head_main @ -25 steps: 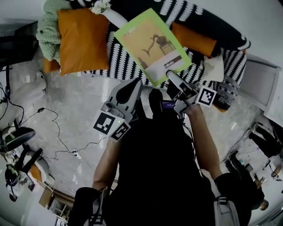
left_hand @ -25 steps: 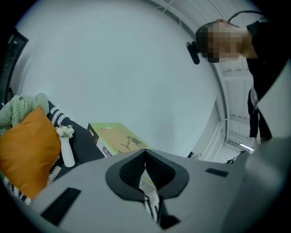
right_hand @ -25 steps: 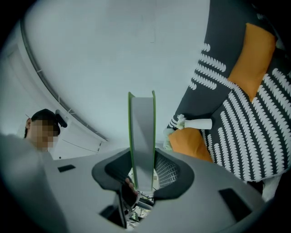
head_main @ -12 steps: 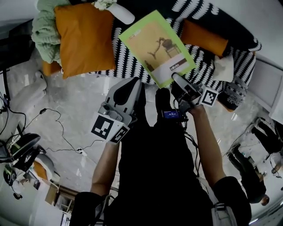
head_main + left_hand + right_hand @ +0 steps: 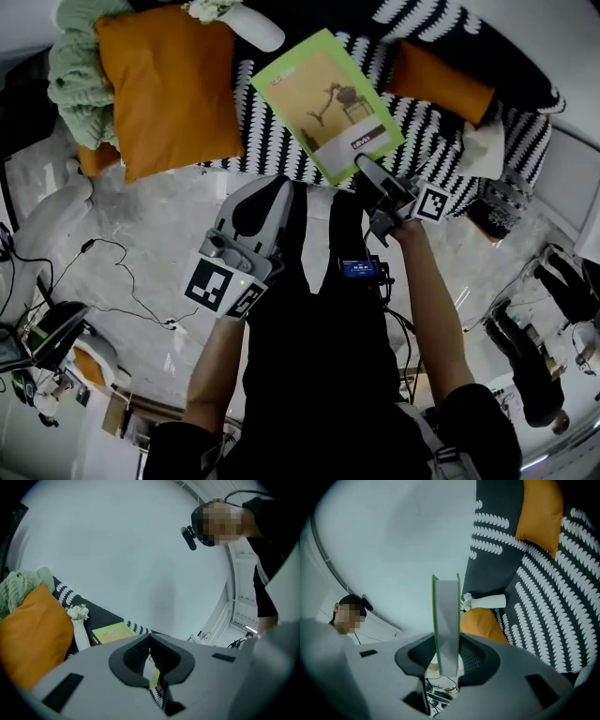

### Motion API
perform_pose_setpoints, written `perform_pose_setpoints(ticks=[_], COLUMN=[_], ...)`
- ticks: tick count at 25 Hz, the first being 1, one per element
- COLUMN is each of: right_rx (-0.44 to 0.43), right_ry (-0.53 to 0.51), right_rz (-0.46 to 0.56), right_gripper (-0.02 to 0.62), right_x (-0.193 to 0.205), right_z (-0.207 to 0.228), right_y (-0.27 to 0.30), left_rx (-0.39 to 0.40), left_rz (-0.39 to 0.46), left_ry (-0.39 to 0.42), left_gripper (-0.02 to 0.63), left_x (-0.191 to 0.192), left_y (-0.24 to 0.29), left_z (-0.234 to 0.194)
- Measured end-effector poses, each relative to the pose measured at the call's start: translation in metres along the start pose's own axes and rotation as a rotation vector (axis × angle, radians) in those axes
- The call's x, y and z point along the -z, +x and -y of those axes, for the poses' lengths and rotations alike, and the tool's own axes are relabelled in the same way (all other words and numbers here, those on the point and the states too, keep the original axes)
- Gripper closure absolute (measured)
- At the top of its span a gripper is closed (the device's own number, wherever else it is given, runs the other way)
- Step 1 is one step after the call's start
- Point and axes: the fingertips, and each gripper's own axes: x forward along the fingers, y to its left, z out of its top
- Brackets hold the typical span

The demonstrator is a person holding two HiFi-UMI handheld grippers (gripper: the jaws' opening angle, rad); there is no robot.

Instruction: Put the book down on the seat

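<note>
**Book held by the right gripper over the sofa seat**

At the far left of the head view we see a green knitted blanket [image 5: 80,66] bunched against a large orange cushion [image 5: 164,89]. A white vase [image 5: 251,26] with pale flowers stands near that cushion's upper corner.

Next comes the left gripper [image 5: 270,190], which hangs over the floor just short of the seat's front edge. Its jaws are pressed together with nothing between them. It sits to the left of the book and apart from it.

The green-bordered book [image 5: 328,103] is cover up over the striped sofa seat [image 5: 267,141], between the large cushion and a second orange cushion [image 5: 441,82]. The right gripper [image 5: 367,169] has its jaws clamped on the middle of the book's near short edge. In the right gripper view the book runs edge-on between the pads.

The book's long axis points straight away from that gripper, with the far short edge toward the vase. The left gripper view shows the book roughly level and low beside the vase. We cannot tell whether its underside touches the fabric.

We judge that setting the book down falls to the right gripper alone. The book's whole length lies ahead of the jaws, so it should rest flat on the seat before they part.
</note>
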Motion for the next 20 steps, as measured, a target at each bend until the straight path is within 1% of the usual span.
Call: perform_pose_setpoints(ticks=[2, 5, 9, 15, 20], right_rx=[-0.007, 0.002, 0.002, 0.029, 0.070], right_ry=[-0.029, -0.084, -0.092, -0.097, -0.087], right_rz=[-0.021, -0.074, -0.089, -0.087, -0.075], right_gripper=[0.437, 0.437, 0.437, 0.437, 0.437], right_x=[0.000, -0.004, -0.001, -0.004, -0.004], right_z=[-0.009, -0.008, -0.010, 0.001, 0.009], right_y=[-0.007, -0.004, 0.001, -0.005, -0.006], left_rx=[0.000, -0.010, 0.003, 0.019, 0.049], left_rz=[0.021, 0.074, 0.095, 0.056, 0.051], left_ry=[0.020, 0.010, -0.011, 0.033, 0.039], left_gripper=[0.593, 0.592, 0.592, 0.593, 0.592], left_x=[-0.004, 0.000, -0.005, 0.002, 0.000], left_y=[-0.007, -0.015, -0.020, -0.012, -0.010], left_z=[0.016, 0.016, 0.021, 0.029, 0.037])
